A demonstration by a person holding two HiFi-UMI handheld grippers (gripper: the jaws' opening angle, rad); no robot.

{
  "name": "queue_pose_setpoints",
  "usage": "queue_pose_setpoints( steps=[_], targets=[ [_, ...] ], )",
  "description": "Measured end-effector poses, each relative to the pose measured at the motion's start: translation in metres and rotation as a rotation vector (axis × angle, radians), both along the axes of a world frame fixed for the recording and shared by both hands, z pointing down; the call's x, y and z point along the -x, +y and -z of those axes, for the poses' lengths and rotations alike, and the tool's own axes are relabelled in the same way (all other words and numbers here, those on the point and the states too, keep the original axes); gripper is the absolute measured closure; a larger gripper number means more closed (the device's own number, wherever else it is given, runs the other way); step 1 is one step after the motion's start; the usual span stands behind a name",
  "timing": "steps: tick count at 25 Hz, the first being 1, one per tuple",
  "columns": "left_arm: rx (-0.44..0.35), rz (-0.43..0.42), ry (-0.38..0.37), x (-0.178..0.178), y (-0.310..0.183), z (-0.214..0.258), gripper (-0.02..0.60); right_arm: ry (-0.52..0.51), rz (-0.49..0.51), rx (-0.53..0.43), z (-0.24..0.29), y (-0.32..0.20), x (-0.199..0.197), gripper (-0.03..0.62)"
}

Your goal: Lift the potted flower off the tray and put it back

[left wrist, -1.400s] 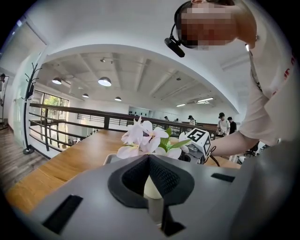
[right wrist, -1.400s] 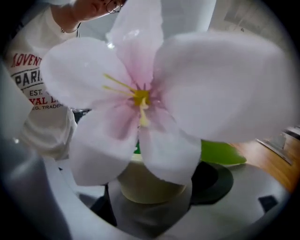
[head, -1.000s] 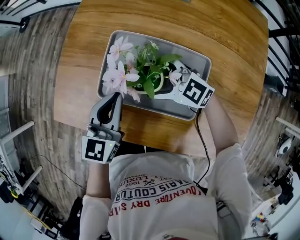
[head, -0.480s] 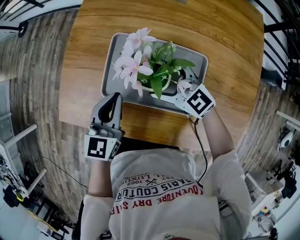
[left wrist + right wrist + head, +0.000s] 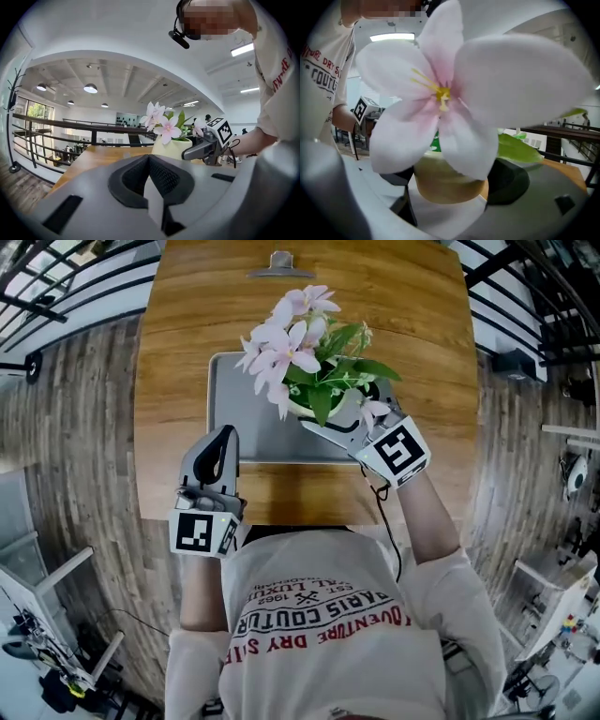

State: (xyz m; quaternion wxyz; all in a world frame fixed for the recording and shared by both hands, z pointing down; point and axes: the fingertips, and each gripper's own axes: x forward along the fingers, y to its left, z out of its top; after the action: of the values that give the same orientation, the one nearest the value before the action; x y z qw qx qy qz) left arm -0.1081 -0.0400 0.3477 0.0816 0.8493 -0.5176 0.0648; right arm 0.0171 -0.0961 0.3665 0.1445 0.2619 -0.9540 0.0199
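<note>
The potted flower (image 5: 305,371), pink blooms and green leaves in a cream pot, hangs above the grey tray (image 5: 248,423). My right gripper (image 5: 337,418) is shut on the pot from the right. In the right gripper view a large pink bloom (image 5: 454,93) fills the picture, and below it the pot (image 5: 445,180) sits between the dark pads (image 5: 513,180). My left gripper (image 5: 223,439) rests by the tray's near left corner, shut with nothing in it. The left gripper view has its pads (image 5: 161,176) pressed together, with the pot (image 5: 171,145) and right gripper (image 5: 206,149) beyond them.
The tray lies on a wooden table (image 5: 187,334). A small metal fitting (image 5: 281,263) sits at the table's far edge. Black railings (image 5: 56,277) run past both far corners over a plank floor. The person's torso is at the table's near edge.
The right gripper has raised the pot off the tray's floor, and the blooms now stand higher and closer to the head camera. The left gripper has stayed where it was.
</note>
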Motion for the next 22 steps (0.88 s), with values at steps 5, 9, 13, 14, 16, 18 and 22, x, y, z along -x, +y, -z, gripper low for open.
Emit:
queue_pose_setpoints(
  steps=[5, 9, 13, 14, 16, 18, 22],
  targets=[
    [-0.068, -0.065, -0.021, -0.007, -0.010, 0.037, 0.569, 0.019, -0.162, -0.034, 0.039, 0.008, -0.037, 0.126],
    [-0.102, -0.096, -0.021, 0.005, -0.011, 0.055, 0.569, 0.009, -0.281, -0.058, 0.064, 0.021, -0.045, 0.126],
    [-0.129, -0.127, -0.008, 0.022, -0.013, 0.066, 0.569, 0.006, -0.363, -0.095, 0.080, 0.028, -0.040, 0.126],
    [-0.133, -0.136, -0.004, 0.023, -0.013, 0.067, 0.569, 0.006, -0.379, -0.103, 0.082, 0.030, -0.040, 0.126],
    [-0.136, -0.157, 0.003, 0.022, -0.014, 0.067, 0.569, 0.005, -0.403, -0.112, 0.084, 0.032, -0.040, 0.126],
    [-0.133, -0.177, 0.008, 0.020, -0.014, 0.066, 0.569, 0.007, -0.417, -0.112, 0.083, 0.032, -0.040, 0.126],
    [-0.126, -0.206, 0.008, 0.016, -0.016, 0.064, 0.569, 0.011, -0.433, -0.101, 0.079, 0.031, -0.040, 0.126]
  ],
)
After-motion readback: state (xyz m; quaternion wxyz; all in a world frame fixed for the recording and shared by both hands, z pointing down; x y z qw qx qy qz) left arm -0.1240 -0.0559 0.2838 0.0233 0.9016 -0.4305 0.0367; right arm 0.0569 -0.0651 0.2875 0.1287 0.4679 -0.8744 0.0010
